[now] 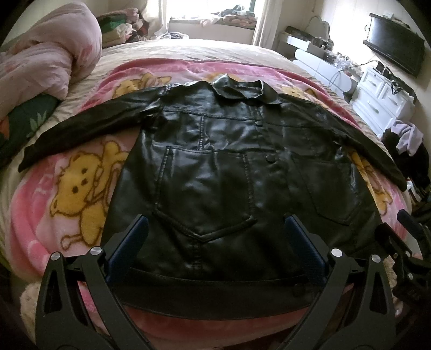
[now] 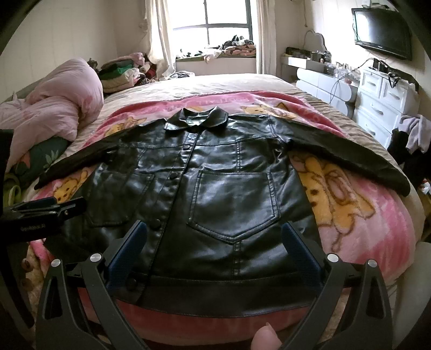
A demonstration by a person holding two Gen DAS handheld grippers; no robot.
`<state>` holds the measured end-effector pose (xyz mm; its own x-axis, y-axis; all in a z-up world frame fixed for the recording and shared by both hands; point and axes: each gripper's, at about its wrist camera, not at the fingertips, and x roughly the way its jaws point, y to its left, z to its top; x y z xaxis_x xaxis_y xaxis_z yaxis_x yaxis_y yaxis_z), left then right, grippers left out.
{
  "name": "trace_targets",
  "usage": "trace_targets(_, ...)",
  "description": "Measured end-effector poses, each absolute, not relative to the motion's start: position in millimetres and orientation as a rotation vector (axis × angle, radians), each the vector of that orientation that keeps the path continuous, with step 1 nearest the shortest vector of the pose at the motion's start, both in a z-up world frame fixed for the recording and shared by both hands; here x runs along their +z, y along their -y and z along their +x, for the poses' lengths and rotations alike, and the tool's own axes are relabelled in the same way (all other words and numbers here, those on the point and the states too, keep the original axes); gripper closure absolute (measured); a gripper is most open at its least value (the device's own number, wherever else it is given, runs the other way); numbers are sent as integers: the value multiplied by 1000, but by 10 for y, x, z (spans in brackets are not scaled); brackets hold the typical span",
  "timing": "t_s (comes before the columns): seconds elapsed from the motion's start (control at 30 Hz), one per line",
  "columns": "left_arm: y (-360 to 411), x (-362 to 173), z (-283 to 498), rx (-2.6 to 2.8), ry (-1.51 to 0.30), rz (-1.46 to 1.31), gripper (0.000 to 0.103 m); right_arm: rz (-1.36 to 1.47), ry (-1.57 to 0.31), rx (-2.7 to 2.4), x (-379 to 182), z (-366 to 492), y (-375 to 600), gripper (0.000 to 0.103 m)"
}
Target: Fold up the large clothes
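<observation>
A black leather jacket [image 1: 215, 167] lies flat and face up on a pink bear-print blanket [image 1: 75, 188], collar at the far end, both sleeves spread out to the sides, hem toward me. It also shows in the right wrist view [image 2: 215, 188]. My left gripper [image 1: 215, 228] is open and empty, hovering over the left part of the hem. My right gripper [image 2: 214, 237] is open and empty over the right part of the hem. The right gripper shows at the right edge of the left wrist view [image 1: 404, 242], the left gripper at the left edge of the right wrist view [image 2: 48, 210].
A bunched pink quilt [image 2: 59, 107] lies at the far left of the bed. White drawers [image 2: 382, 102] and a wall TV [image 2: 382, 32] stand to the right. Clothes hang at the right [image 2: 414, 134]. A window [image 2: 223, 24] is at the far end.
</observation>
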<state>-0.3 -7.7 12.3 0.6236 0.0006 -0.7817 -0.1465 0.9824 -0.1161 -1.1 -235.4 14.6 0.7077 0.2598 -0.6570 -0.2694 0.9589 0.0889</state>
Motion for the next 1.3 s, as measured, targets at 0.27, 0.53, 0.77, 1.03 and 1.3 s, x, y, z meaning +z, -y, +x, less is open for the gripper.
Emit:
trace_targets(0.27,94,149,-4,81,-890,-170,8,-14,-726,294,155,-16,2358,4)
trace_targets(0.53,99,146,8,80,-886,-167,8,-14,-724,296,159,-17,2355,4)
trace_targets(0.77,92,162,93,75,-883,-162,8,-14,-729,304,207,24,2317,4)
trace_targets(1.03,83,186,304,79,-870,-148,8,-24,-714,310,329,256,2287,4)
trace_targets(1.3,27,209,561,88,-872,-147,8,-16,-745,331,397,637,2203,4)
